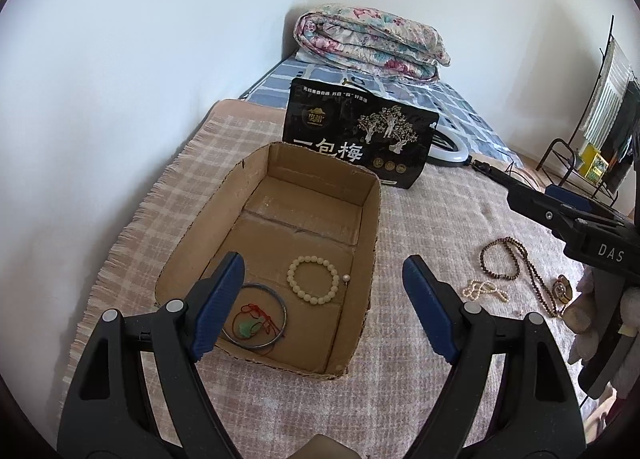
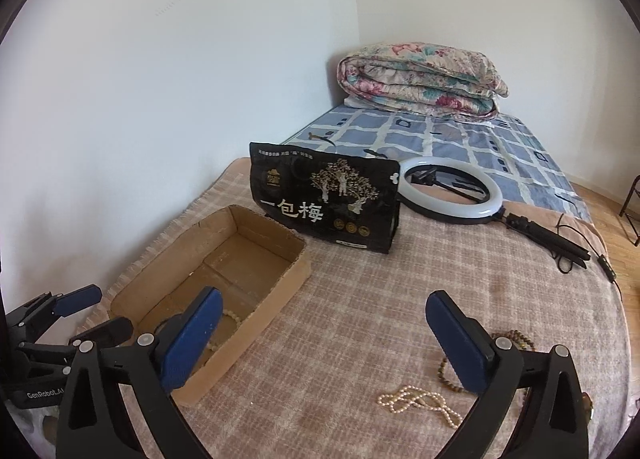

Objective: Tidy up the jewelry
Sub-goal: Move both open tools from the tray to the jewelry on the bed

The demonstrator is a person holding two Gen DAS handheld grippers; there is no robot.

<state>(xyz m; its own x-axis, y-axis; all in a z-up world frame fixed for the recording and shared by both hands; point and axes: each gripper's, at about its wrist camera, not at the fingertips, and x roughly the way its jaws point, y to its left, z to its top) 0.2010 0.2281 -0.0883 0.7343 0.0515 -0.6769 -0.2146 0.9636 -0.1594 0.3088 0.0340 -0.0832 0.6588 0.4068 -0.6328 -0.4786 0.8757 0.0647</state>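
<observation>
A: Cardboard box (image 1: 280,255) on the pink checked blanket (image 1: 420,339), taken as landmark. Inside, near corner: cream bead bracelet (image 1: 313,279), grey bangle (image 1: 256,319) ringing a green pendant on red cord (image 1: 250,325).

B: Still outside, right of the box on the blanket: pearl strand (image 2: 420,403) in a loose heap, brown bead necklace (image 1: 516,271) looped beyond it, small gold-toned piece (image 1: 562,288) at its far end. Too small to identify.

A: Left gripper (image 1: 324,311) above the box's near edge, fingers (image 1: 220,307) spread wide, nothing between. Right gripper (image 2: 324,343) right of the box, above the pearls, fingers spread fully, empty too.

B: Handling guess for the pearls: light, limp, slippery beads on soft cloth. Likely to slide off a single-strand pinch.

A: Best to close across the bunched middle, several loops at once. Ends likely to dangle and swing.

B: Brown necklace: long, heavier, same limpness. Pinch where the two runs lie together, lift high over the box wall.

A: Risk: strand catching on the cardboard rim, or blanket pile nipped along with the beads.
</observation>
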